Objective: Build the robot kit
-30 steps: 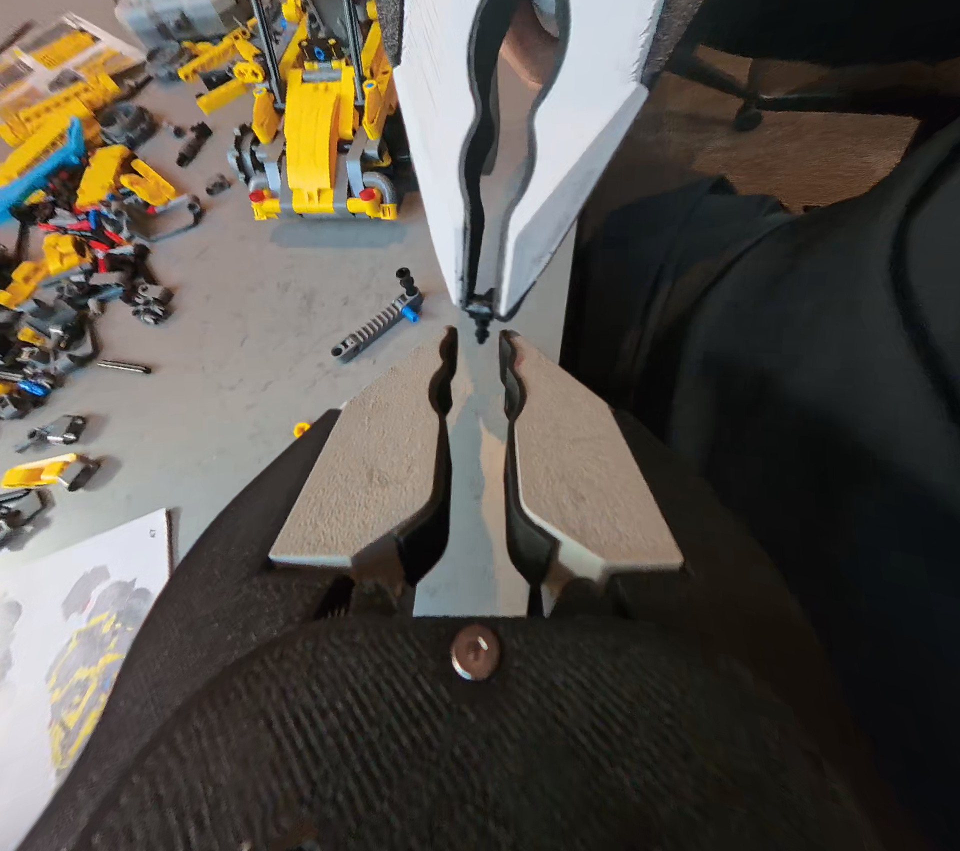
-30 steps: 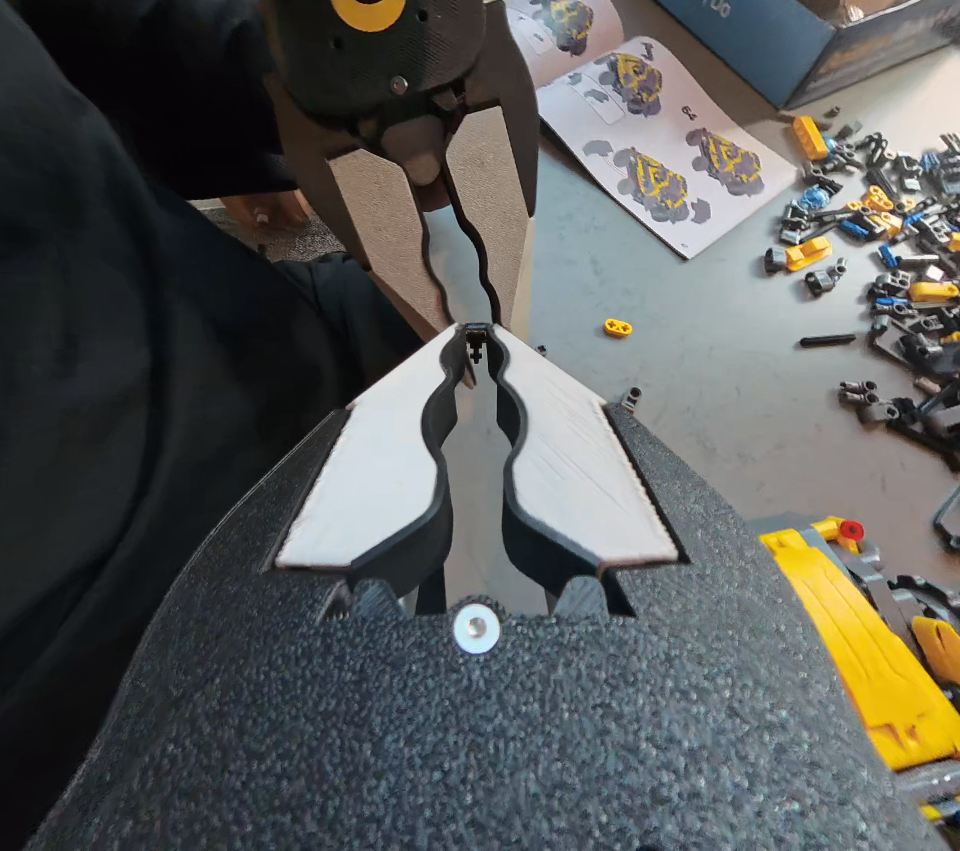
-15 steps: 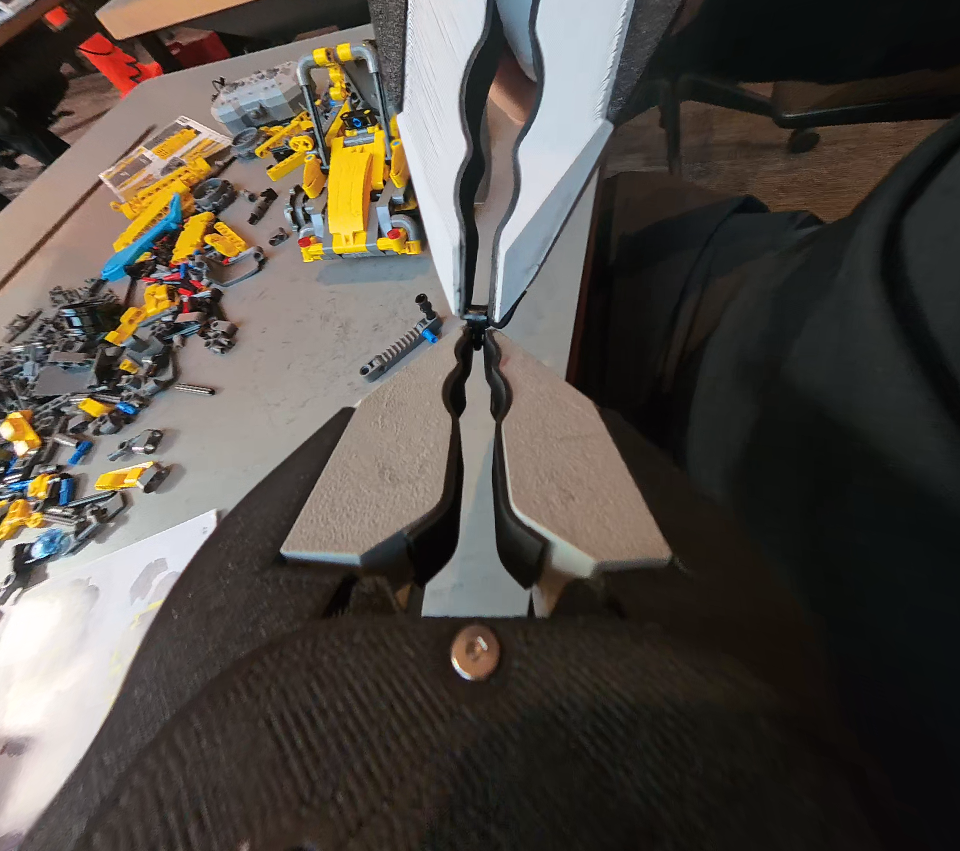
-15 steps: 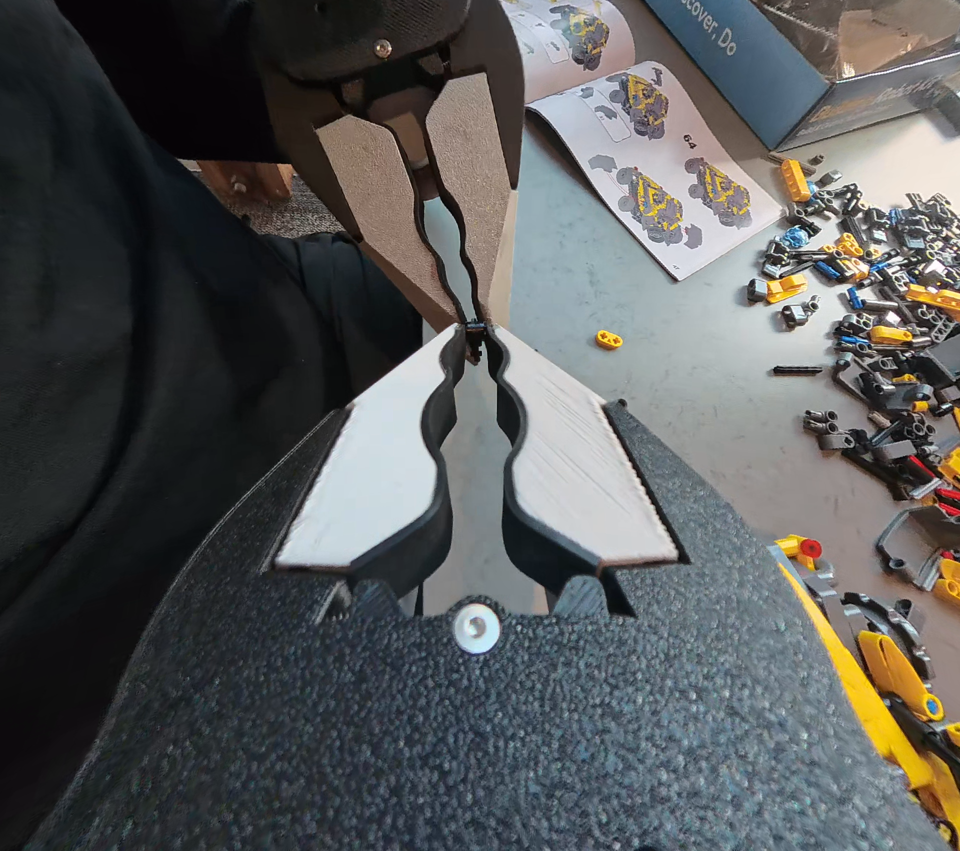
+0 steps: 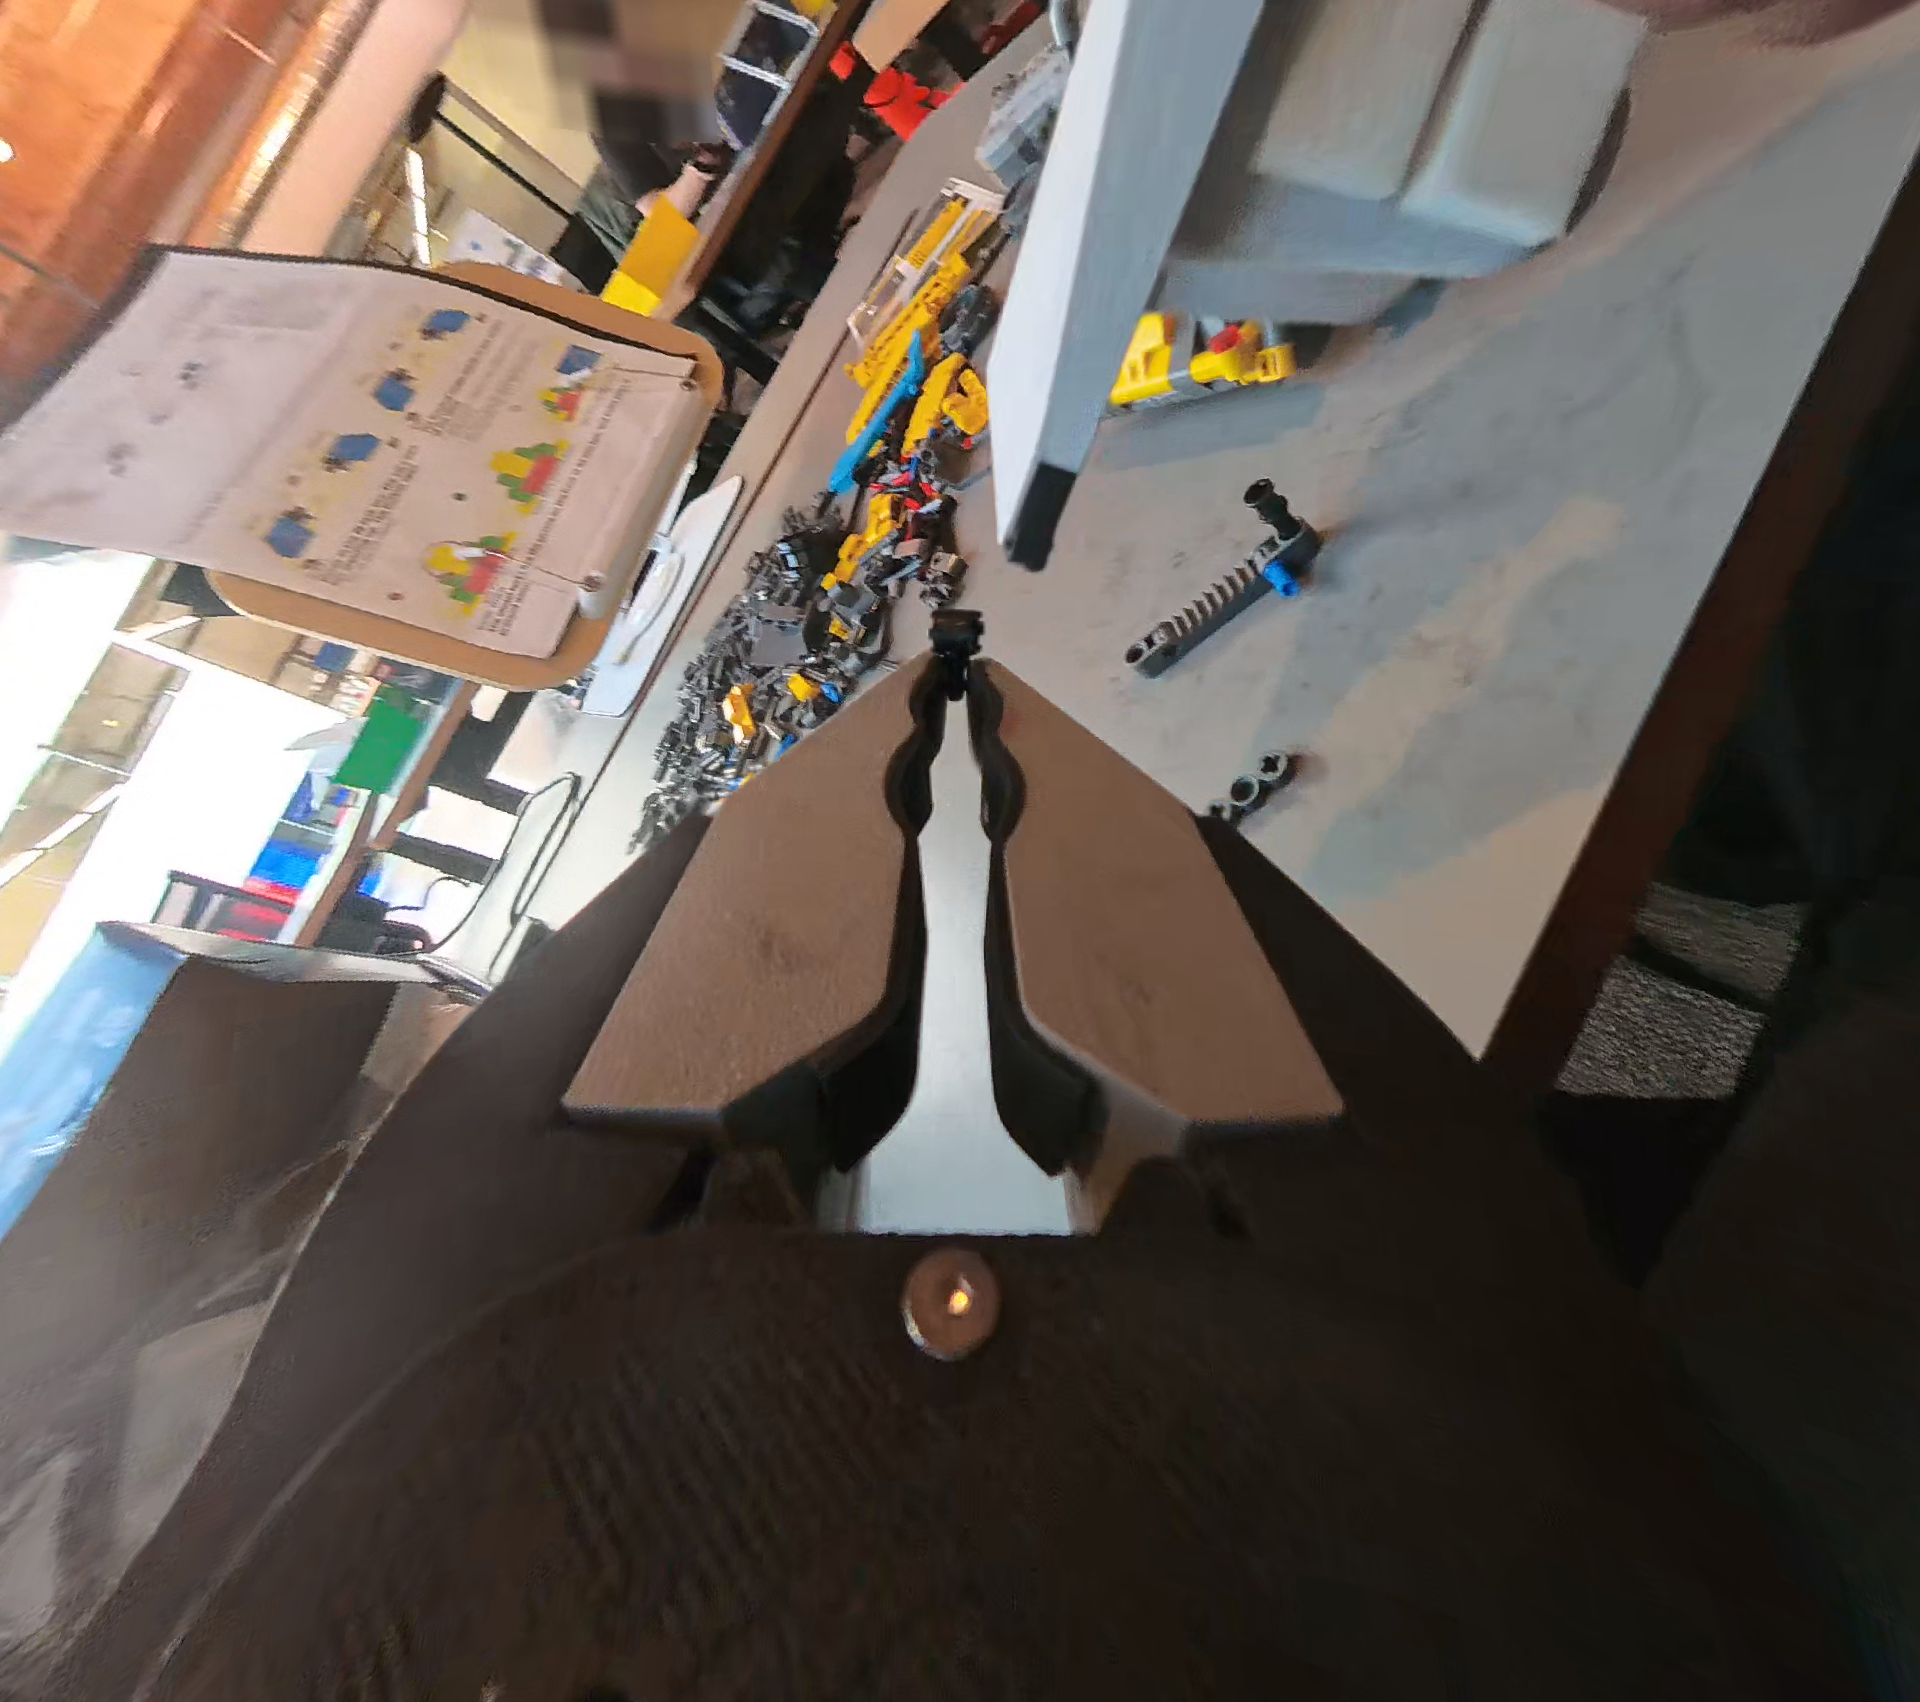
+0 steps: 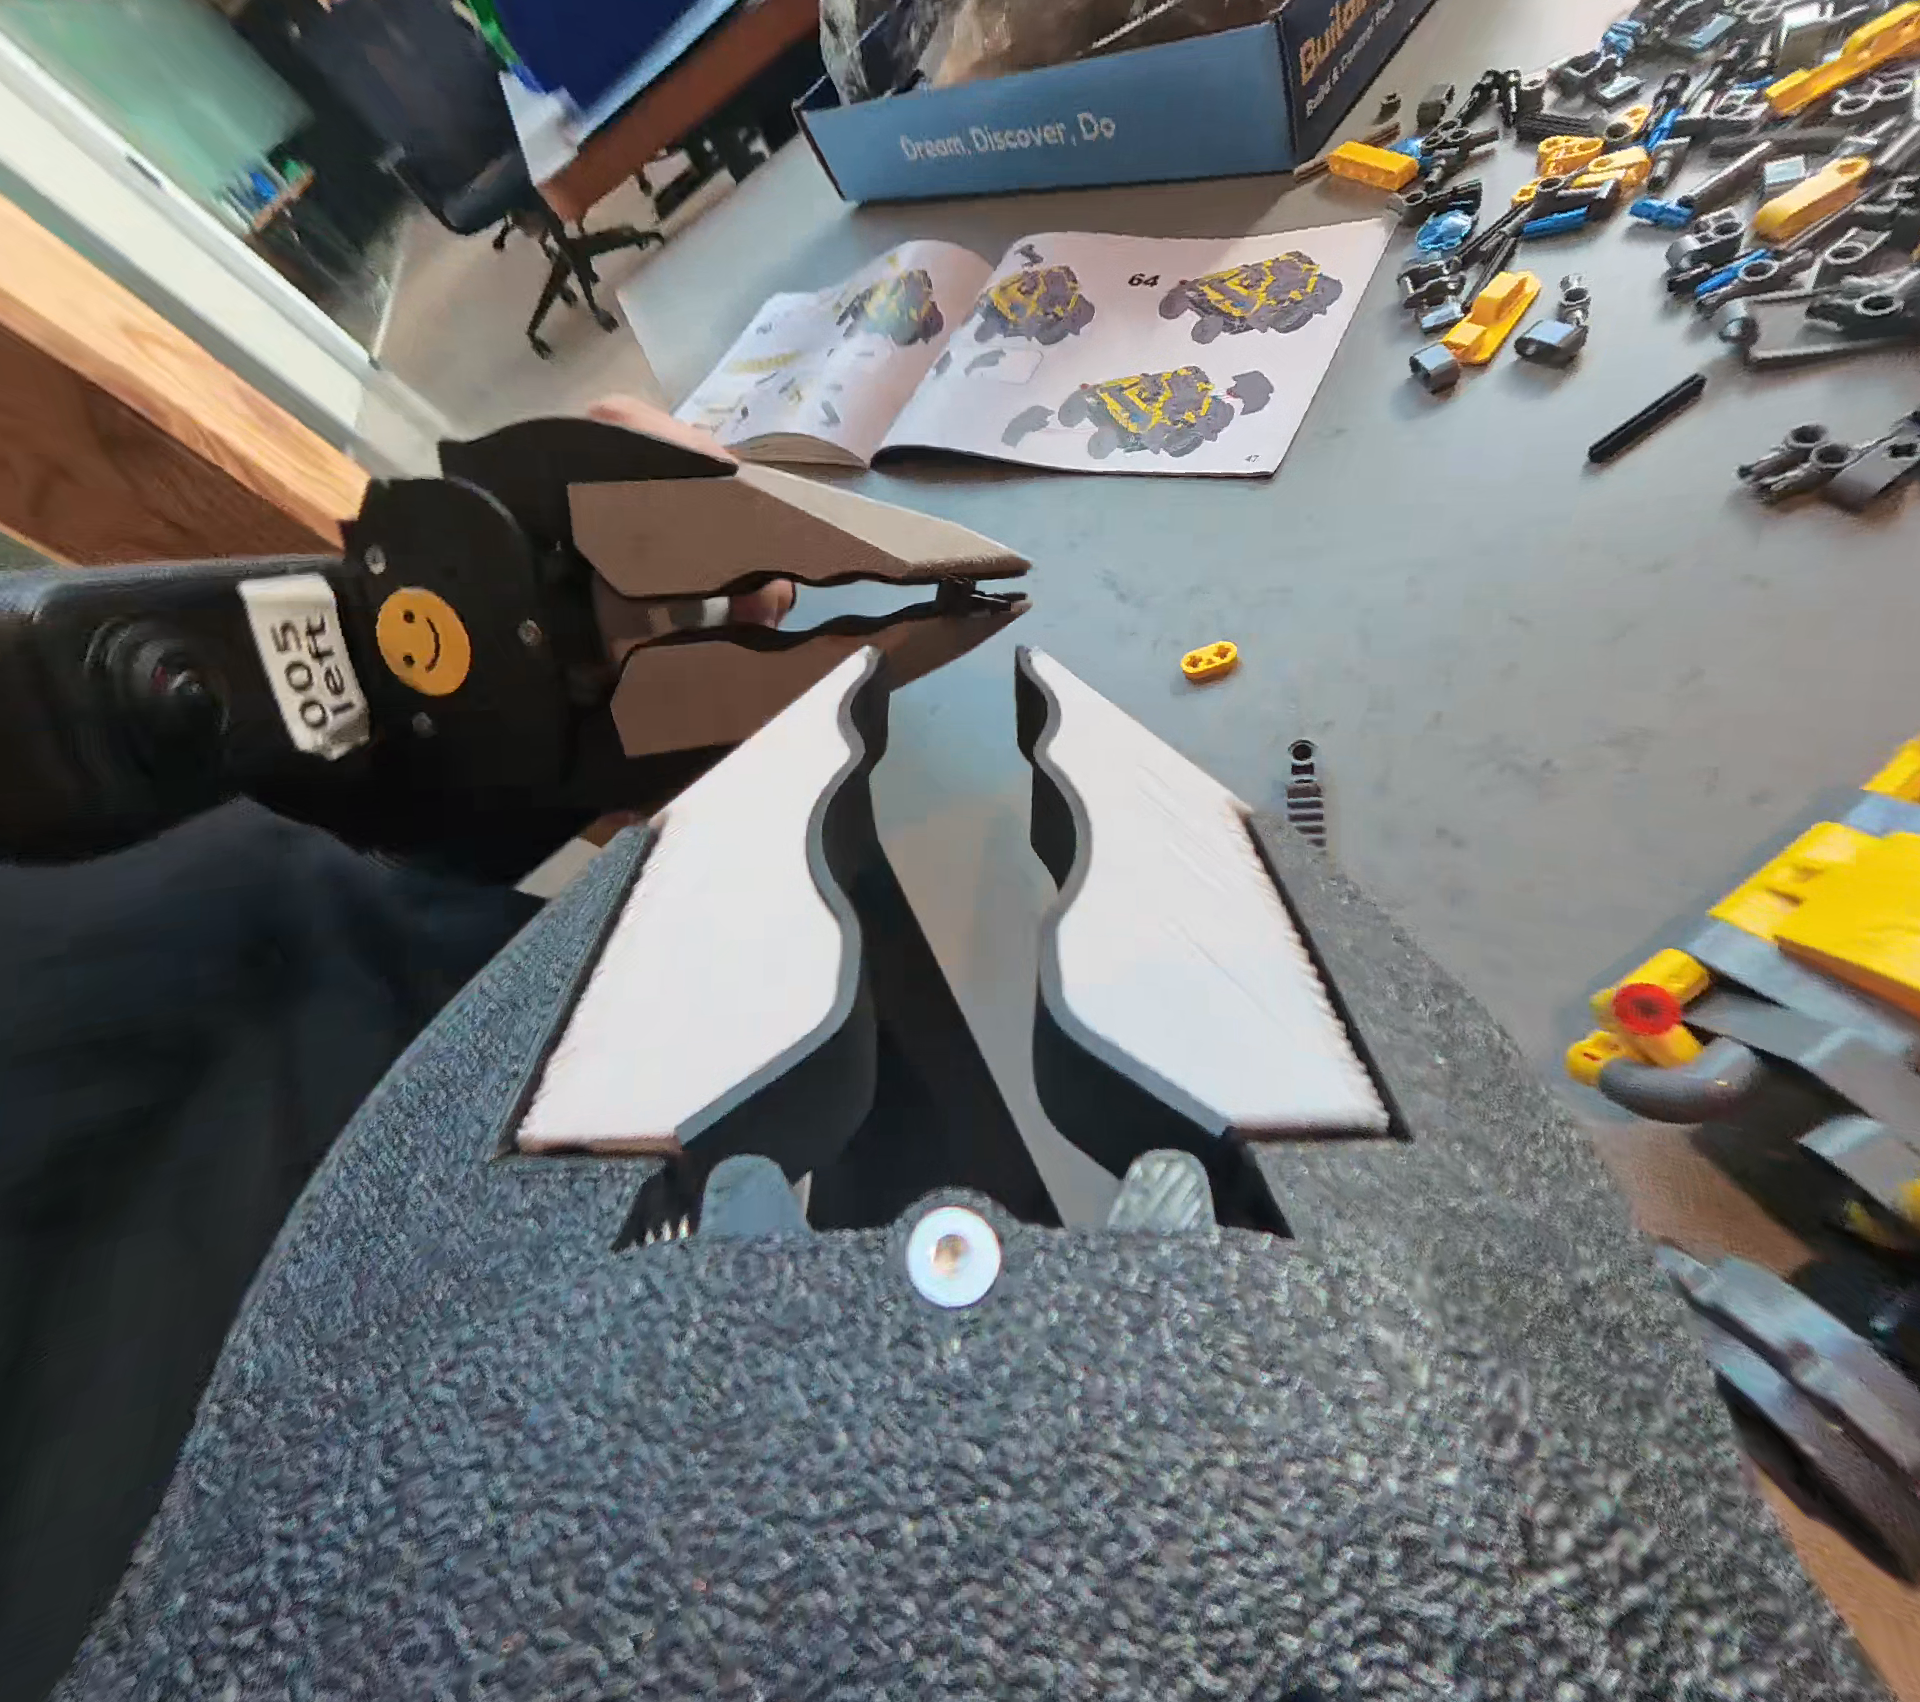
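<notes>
One small black connector pin (image 5: 956, 629) is sitting pinched at the very tip of the left tongs (image 5: 954, 665), which are clenching it just above the centre of the left wrist view. In the right wrist view the same pin (image 6: 961, 596) is showing at the nose of the left tongs (image 6: 997, 598), which are lying sideways across the middle left of the frame.

The right tongs (image 6: 945, 665) are standing released and empty, their fingers spread well apart and their tips hanging just below the pin without touching it.

Both pairs are hovering over the near edge of a grey worktop (image 6: 1455, 665). A grey toothed rack piece (image 5: 1221, 587) with a blue peg is lying just right of the pin in the left wrist view, and a small yellow link (image 6: 1208, 660) is lying right of centre in the right wrist view. An open instruction booklet (image 6: 1039, 353) and a blue cardboard box (image 6: 1039, 135) are filling the upper middle. Loose black, yellow and blue parts (image 6: 1714, 125) are crowding the upper right, and a part-built yellow and grey model (image 6: 1818, 977) is sitting at the right edge.
</notes>
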A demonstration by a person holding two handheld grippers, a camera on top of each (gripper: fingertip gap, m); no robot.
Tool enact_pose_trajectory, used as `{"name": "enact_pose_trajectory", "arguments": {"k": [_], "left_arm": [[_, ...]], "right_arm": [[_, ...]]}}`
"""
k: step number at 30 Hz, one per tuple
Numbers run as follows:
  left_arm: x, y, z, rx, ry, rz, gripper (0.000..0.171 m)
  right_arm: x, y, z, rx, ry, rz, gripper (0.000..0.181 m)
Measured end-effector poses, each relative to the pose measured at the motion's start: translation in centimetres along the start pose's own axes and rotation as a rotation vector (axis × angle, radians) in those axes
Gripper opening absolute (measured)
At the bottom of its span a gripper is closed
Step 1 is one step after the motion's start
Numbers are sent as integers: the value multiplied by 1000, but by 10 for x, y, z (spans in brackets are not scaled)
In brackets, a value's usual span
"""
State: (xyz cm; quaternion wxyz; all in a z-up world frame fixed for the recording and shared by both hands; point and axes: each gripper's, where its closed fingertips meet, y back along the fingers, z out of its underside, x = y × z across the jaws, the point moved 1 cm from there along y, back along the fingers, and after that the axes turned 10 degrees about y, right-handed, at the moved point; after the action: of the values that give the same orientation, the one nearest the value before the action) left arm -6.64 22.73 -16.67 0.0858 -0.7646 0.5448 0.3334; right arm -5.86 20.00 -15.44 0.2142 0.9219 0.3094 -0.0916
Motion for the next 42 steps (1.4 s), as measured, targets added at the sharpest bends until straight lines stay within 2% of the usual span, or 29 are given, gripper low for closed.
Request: {"name": "enact_pose_trajectory", "arguments": {"k": [4, 8, 14, 31, 36, 39, 42], "left_arm": [[-2, 3, -6, 30, -83, -66, 1], [-1, 5, -11, 62, -94, -82, 0], [-2, 9, -16, 97, -84, -93, 0], [2, 7, -12, 90, -4, -54, 1], [12, 4, -1, 35, 106, 92, 7], [19, 0, 24, -101, 224, 246, 18], [38, 4, 49, -267, 350, 469, 26]], "right_arm": [[4, -4, -5, 74, -69, 33, 26], [-5, -6, -10, 120, -52, -12, 29], [-7, -6, -12, 103, -13, -11, 16], [-6, -10, -9, 40, 55, 12, 16], [1, -6, -6, 7, 70, 31, 16], [13, 7, -6, -8, 99, 91, 15], [25, 18, 3, -72, 118, 126, 15]]}}
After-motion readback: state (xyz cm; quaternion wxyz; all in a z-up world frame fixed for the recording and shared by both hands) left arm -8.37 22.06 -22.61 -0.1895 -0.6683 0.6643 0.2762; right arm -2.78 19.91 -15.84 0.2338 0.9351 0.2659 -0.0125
